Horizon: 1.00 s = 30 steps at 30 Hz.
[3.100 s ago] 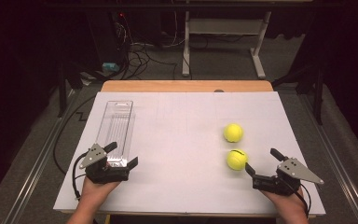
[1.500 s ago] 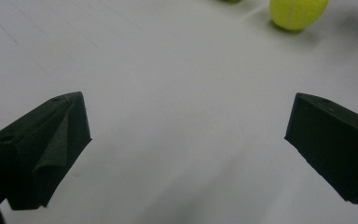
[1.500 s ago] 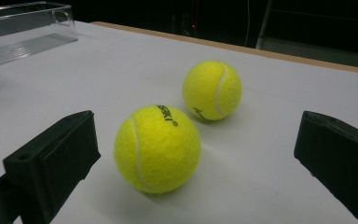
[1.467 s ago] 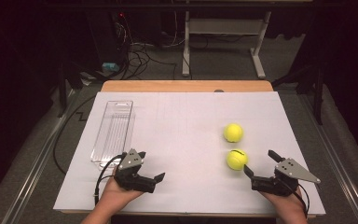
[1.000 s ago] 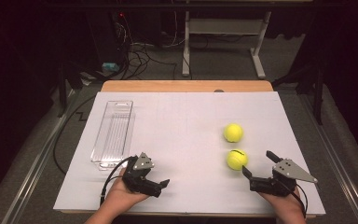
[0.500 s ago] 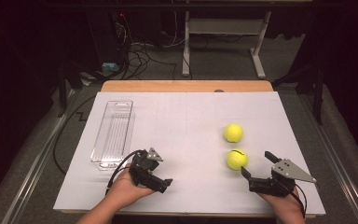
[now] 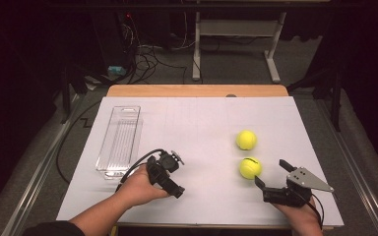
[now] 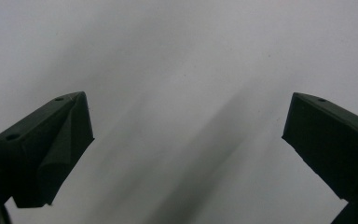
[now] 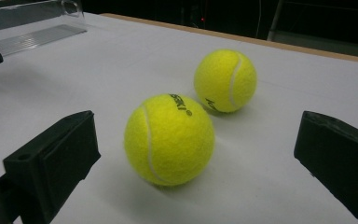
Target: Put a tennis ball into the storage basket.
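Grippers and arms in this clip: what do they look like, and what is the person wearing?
Both grippers are black, with two blocky, wedge-shaped jaws. The right gripper carries a grey three-cornered plate on top; the left gripper trails a black cable. A dark sleeve covers the left upper forearm; the hands are ungloved.

2 tennis balls (image 7: 248, 154) lie right on the table (image 7: 202, 123), tray (image 7: 119, 141) apparently left.

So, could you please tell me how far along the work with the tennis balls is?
Nothing looks done yet: both balls lie on the white table, and the clear tray holds nothing. In hand: the right gripper, jaws open, faces the nearer ball. Left: grasping it, then the farther ball.
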### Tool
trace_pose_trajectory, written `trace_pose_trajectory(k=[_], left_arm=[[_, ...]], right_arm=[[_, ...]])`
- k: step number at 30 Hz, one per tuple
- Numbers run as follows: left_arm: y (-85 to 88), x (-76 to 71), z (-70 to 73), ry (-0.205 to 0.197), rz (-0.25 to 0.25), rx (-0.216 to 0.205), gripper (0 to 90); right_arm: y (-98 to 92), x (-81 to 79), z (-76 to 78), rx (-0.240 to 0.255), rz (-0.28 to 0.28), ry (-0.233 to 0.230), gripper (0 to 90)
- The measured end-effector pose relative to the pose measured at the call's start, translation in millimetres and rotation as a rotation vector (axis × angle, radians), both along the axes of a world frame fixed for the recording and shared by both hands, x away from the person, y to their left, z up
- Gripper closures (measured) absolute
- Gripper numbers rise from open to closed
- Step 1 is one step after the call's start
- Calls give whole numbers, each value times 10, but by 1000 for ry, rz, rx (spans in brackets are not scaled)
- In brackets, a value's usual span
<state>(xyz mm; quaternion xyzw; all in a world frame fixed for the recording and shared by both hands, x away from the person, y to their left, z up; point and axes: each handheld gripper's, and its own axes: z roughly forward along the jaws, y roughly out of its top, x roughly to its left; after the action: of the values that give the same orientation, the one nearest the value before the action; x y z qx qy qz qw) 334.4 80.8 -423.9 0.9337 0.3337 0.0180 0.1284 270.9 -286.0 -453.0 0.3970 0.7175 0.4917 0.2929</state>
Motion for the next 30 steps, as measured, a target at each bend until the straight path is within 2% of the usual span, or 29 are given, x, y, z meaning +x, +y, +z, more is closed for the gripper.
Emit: trace_pose_trajectory(k=[1,3,6,9,11,18,19,30], left_arm=[[-23,26,26,20,-2,13,21],[-33,41,36,30,-4,19,21],[-62,104,53,83,-3,37,21],[-80,118,50,94,-7,52,21],[-104,142,63,119,-22,79,21],[-162,173,70,155,-26,115,20],[-183,175,76,170,-32,118,20],[-186,188,117,193,-35,119,9]], right_arm=[[2,-1,-2,1,1,2,0],[4,-2,-4,1,1,3,0],[13,3,-14,-7,8,3,0],[19,1,-15,-8,10,5,0],[25,0,-19,-9,12,7,0],[46,2,-28,-21,14,15,0],[48,3,-28,-24,15,15,0],[106,25,-15,-47,16,36,0]])
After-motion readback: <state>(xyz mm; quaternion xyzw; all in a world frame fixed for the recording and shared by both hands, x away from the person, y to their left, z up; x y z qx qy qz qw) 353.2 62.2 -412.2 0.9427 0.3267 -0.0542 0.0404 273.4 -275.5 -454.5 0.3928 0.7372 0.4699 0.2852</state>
